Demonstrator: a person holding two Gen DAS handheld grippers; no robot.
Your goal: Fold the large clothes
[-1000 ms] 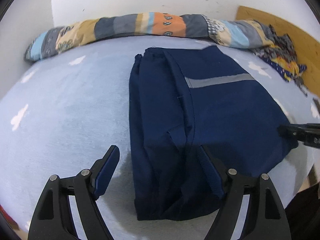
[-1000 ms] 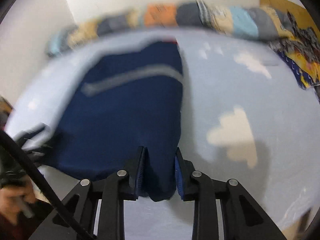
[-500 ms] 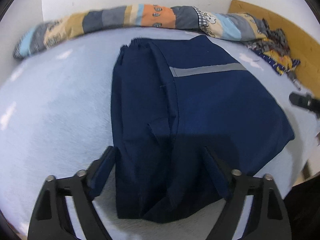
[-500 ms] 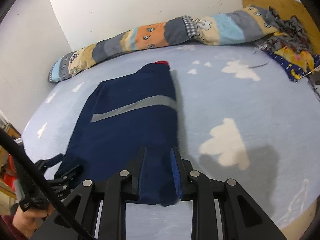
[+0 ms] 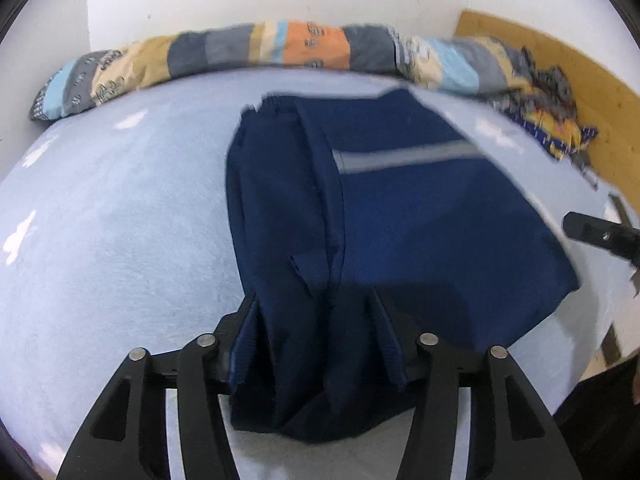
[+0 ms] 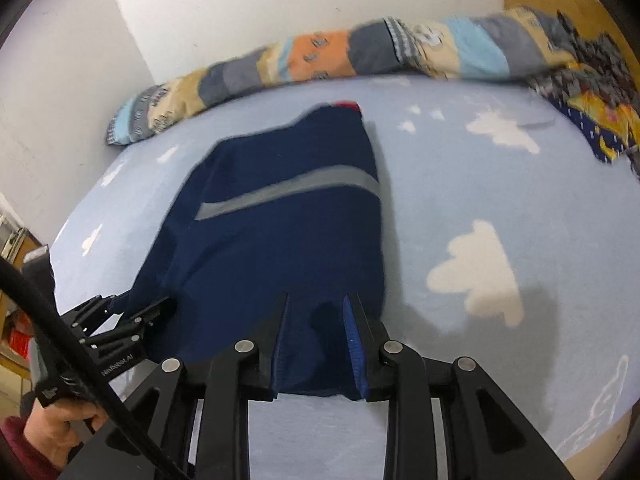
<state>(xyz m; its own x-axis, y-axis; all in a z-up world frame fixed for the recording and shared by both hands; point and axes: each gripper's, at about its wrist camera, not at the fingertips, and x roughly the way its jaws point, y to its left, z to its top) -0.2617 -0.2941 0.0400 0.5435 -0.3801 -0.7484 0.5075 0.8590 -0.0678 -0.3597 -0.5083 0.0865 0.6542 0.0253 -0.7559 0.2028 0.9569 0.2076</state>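
On the pale blue bedspread (image 6: 460, 184) the folded navy garment (image 6: 288, 232) lies, its near hem at six o'clock pinched by the right gripper (image 6: 318, 340), while the left gripper (image 5: 316, 344), just been closing, straddles the bunched near-left corner.

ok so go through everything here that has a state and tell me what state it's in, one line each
navy garment: folded lengthwise, lying on the bed, near edge gathered up by both tongs
left tongs: jaws have just been closing, pressing on the garment's near left corner
right tongs: shut on the garment's near right corner
patchwork quilt: rolled along the wall
bed sheet: spread flat
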